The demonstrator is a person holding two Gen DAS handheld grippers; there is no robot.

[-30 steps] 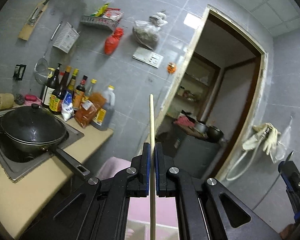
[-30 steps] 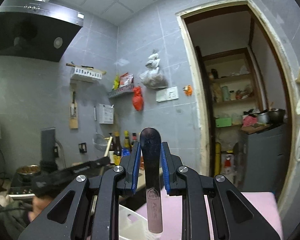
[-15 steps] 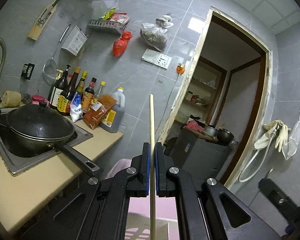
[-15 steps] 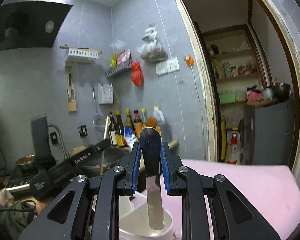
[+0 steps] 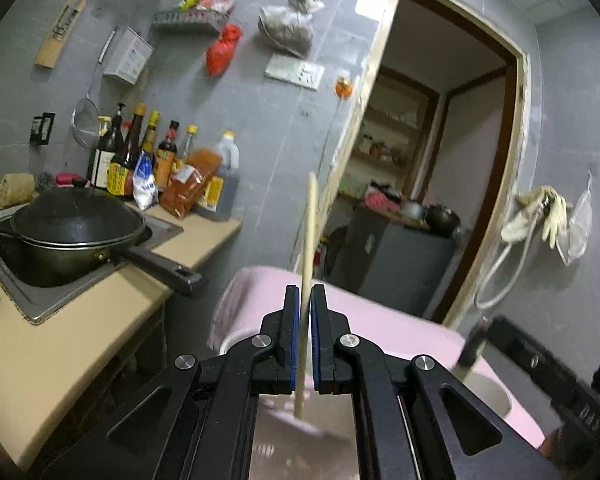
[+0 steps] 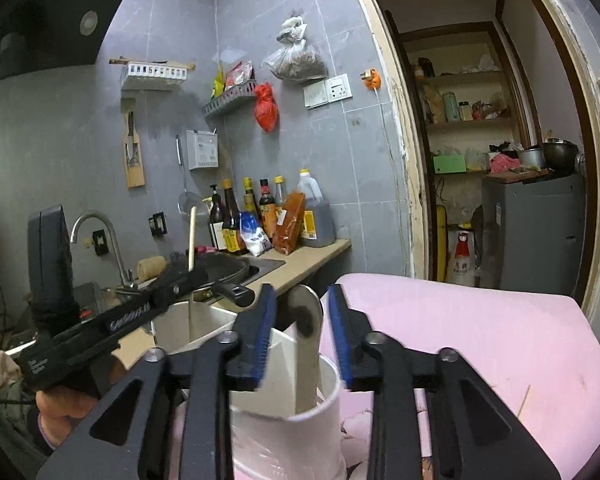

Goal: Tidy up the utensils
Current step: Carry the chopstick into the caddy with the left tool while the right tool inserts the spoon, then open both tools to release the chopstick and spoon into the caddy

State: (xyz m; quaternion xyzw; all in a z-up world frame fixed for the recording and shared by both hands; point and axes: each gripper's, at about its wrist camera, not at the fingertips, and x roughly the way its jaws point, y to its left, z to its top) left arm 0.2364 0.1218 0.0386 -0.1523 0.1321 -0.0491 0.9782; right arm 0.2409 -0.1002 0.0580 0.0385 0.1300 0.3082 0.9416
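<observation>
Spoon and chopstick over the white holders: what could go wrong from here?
1. The right gripper is opening with the spoon loose between its pads, the lower end inside the white cup; the spoon may tip against the rim and knock the cup on the soft pink cloth.
2. The chopstick leans between the left gripper's pads; it could slip and miss its holder.

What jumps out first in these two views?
Centre of the right view: the right gripper, jaws opening, with a metal spoon standing free between them in a white cup on the pink cloth. In the left view the left gripper pinches an upright wooden chopstick, with a black wok in the sink at left.
</observation>
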